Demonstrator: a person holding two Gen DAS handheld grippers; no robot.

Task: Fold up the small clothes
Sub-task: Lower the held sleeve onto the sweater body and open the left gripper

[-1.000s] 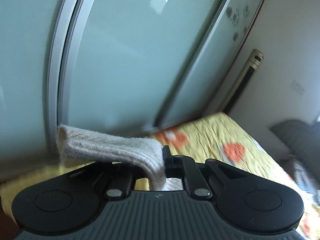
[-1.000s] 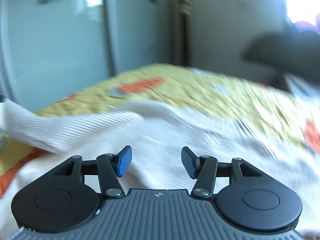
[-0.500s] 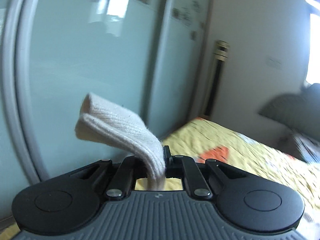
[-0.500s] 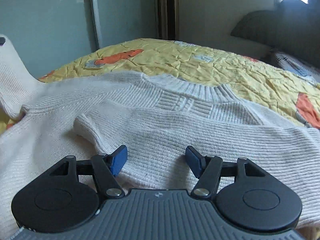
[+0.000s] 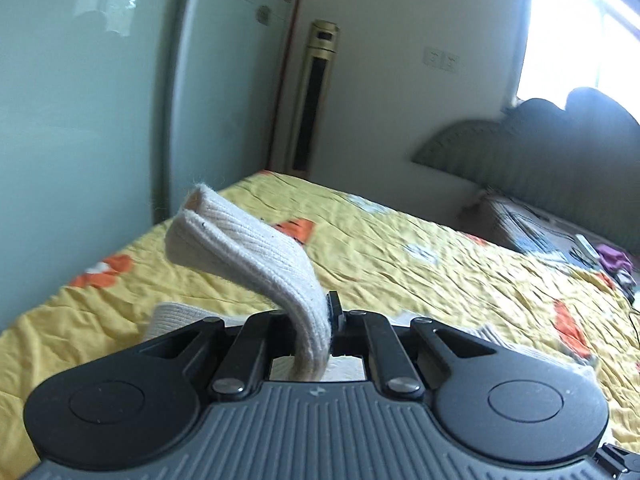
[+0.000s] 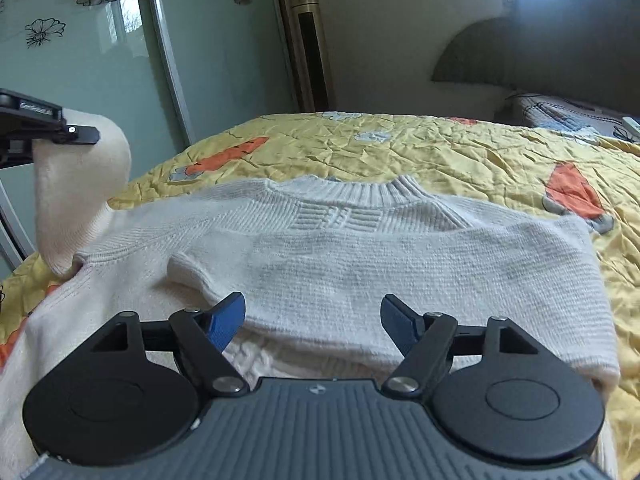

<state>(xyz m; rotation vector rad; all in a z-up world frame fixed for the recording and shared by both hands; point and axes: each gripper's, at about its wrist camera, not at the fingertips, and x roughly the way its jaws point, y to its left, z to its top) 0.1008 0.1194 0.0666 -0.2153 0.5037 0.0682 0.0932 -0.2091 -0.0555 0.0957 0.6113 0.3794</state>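
Right wrist view: cream sweater (image 6: 360, 248) spread flat on yellow quilt (image 6: 460, 152); ribbed collar at far edge, raised block pattern just below collar. Right sleeve (image 6: 400, 272) folded across chest, cuff end near left blue pad. Right gripper (image 6: 312, 320) low above folded sleeve, jaws just opened wider, blue pads apart, nothing pinched between them. Knit surface fine-ribbed, soft, slightly fuzzy. Left sleeve (image 6: 76, 196) lifted off quilt at left edge, draped over black finger of left gripper (image 6: 52, 132); only part of that gripper in frame, rest cut off.

Left wrist view: left gripper (image 5: 320, 320) clamped tight on sleeve cuff (image 5: 240, 252); cuff a doubled ribbed band, curving up and to left from jaws, open end visible. More cream knit just beyond gripper body, mostly hidden by black housing.

Surroundings: quilt crinkled, with orange and pale patches. Frosted glass sliding doors (image 6: 100, 60) with flower decals at left. Tall gold-and-black column unit (image 6: 310, 48) upright in corner by wall. Dark padded headboard (image 5: 540, 152) at right, backlit by window (image 5: 580, 40). Small objects near headboard too blurred to identify. Lower sweater hem hidden behind right gripper housing.
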